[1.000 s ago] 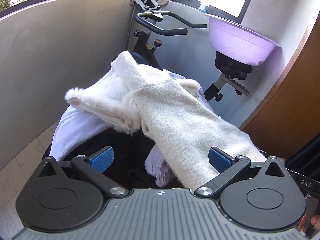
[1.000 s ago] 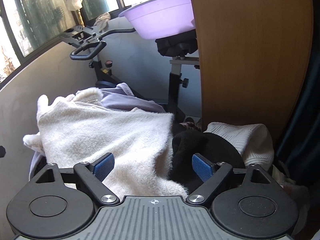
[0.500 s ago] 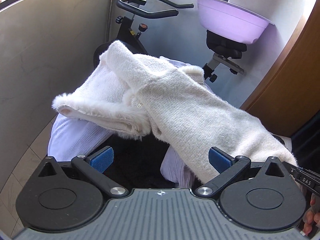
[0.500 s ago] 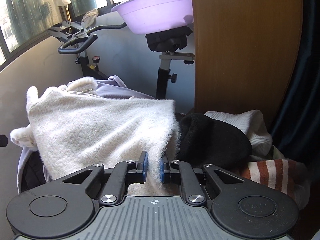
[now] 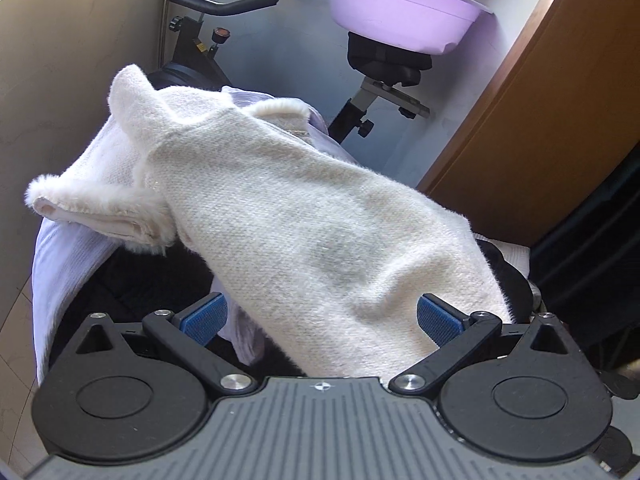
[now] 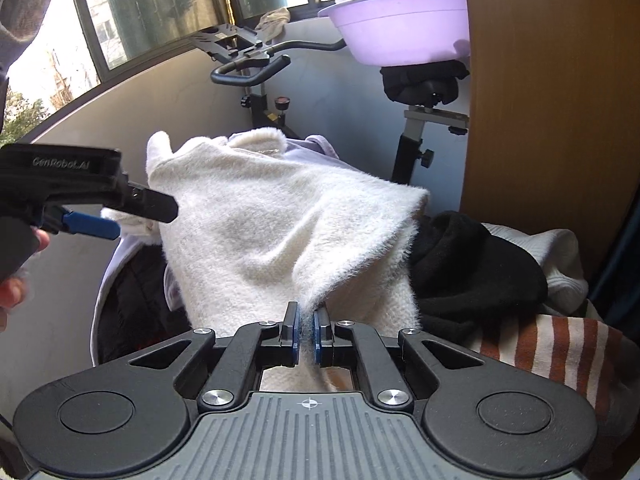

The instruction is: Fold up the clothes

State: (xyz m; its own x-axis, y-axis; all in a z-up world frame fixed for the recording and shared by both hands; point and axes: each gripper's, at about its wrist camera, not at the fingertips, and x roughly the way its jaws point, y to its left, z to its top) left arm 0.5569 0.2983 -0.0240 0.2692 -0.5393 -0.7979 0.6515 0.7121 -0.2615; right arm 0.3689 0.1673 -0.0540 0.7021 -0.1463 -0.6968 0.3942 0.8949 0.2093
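- Right gripper (image 6: 306, 334) of mine is pinched tight on the near edge of the cream sweater (image 6: 280, 232), a tuft of fuzz caught between its pads.
- Left gripper (image 5: 318, 318) of mine is spread wide, gripping nothing, with the sweater's cloth lying between its fingers.
- Sweater sits draped over the laundry pile, with a black garment (image 6: 472, 264) just beside it and a striped one (image 6: 552, 344) nearer me.
- To lift it well, I'd close the left on the edge apart from the right's pinch.
- Raise both together, so the knit hangs flat and nothing underneath drags along.
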